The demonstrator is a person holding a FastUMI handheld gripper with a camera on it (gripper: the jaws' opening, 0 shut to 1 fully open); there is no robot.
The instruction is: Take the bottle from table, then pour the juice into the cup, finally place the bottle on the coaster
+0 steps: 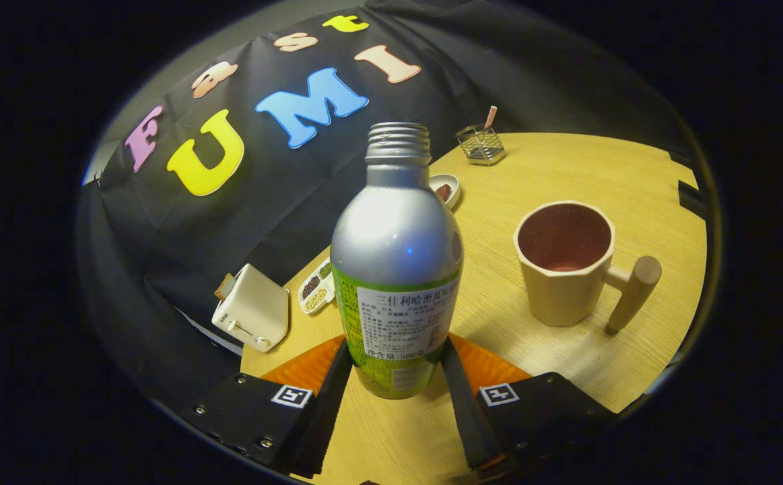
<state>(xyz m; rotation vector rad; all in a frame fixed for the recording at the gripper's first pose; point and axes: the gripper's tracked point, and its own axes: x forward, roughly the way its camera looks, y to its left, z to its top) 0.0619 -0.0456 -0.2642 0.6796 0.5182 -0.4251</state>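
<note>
A silver bottle [396, 249] with a green label and an uncapped threaded neck stands upright between my fingers. My gripper [396, 343] is shut on its lower body, with one finger pressing on each side. An orange coaster [300, 369] lies on the wooden table [566, 175] under and behind the bottle's base, showing on both sides of the fingers. I cannot tell whether the base rests on it. A beige cup [563, 266] with a pinkish inside and a wooden handle stands to the right of the bottle, a little beyond the fingers.
A white toaster [251, 315] sits at the table's left edge by the black cloth wall. Beside it is a small divided tray [316, 288] of seeds. Farther back are a small white dish [446, 190] and a wire holder [482, 145].
</note>
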